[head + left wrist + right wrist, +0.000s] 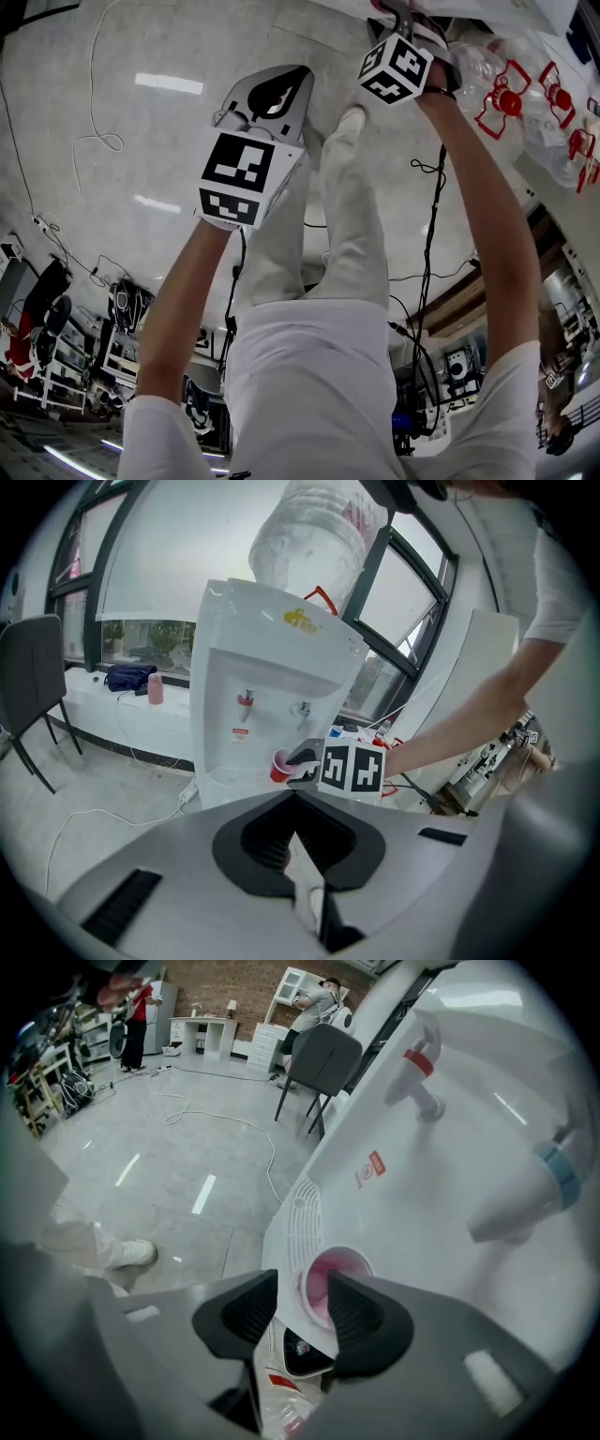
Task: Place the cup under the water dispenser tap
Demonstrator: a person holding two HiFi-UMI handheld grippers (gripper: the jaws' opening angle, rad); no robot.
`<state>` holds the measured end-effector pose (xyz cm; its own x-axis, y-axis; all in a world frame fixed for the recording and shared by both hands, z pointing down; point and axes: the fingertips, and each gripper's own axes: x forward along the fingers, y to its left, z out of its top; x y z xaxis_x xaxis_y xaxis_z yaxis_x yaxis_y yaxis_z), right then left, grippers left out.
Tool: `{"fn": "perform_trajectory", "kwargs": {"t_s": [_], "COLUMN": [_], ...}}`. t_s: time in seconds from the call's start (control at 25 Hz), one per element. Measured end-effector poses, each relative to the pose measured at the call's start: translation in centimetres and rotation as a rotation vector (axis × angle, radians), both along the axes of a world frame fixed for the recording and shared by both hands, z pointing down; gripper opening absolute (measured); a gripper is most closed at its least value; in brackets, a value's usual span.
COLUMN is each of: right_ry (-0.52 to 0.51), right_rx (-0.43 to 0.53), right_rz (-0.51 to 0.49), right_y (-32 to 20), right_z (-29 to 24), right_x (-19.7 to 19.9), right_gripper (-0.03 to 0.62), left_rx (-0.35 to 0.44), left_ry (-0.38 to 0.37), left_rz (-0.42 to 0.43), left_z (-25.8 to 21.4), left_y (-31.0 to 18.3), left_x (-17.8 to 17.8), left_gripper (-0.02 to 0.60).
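**Cup on the drip tray, right tongs wide around it**

By my read you are sitting at the release step. The red cup (pixel 330 1283) is standing upright on the drip tray (pixel 298 1218) of the water dispenser (pixel 272 658), below the taps. I cannot tell which tap it is lining up with.

Your right tongs (pixel 302 1290) are gaping wide with the cup between the jaws, and the pads are seemingly not pressing it. Your left tongs (pixel 296 827) are hanging well apart from the dispenser, jaws together and holding nothing.

The next move is probably calling for a straight pull-back of the right tongs with the jaws wide, so you are not clipping the light cup.

Count:
- one cup
- one dispenser
- one drip tray
- two taps: red tap (pixel 419 1071) and blue tap (pixel 548 1171)
- one water bottle (pixel 309 536) on top
- two tongs
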<state>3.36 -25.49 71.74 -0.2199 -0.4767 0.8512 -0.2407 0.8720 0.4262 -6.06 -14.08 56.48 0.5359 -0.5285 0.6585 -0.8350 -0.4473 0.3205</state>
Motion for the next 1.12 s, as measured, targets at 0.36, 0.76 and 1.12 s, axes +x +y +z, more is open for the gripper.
{"fn": "perform_trajectory", "kwargs": {"t_s": [0.36,0.76,1.12], "right_ry": [-0.098,-0.284,-0.4], "right_rx": [0.059,0.069,0.079], "right_rz": [-0.025,0.048,0.128], "right_y": [1.5,3.9,6.5], "right_z": [-4.3,-10.4,-16.9], "right_x": [-1.4,-0.8,0.6], "right_gripper": [0.163,0.104,0.011], "left_rx": [0.011,0.031,0.044], "left_ry": [-0.02,-0.023,-0.02], "left_rz": [-0.004,0.005,0.014], "left_z": [-1.0,-4.3,-7.8], "left_y": [0.5,1.3,2.5], "left_x": [-0.8,-0.6,-0.3], "left_gripper": [-0.002,-0.002,-0.002]}}
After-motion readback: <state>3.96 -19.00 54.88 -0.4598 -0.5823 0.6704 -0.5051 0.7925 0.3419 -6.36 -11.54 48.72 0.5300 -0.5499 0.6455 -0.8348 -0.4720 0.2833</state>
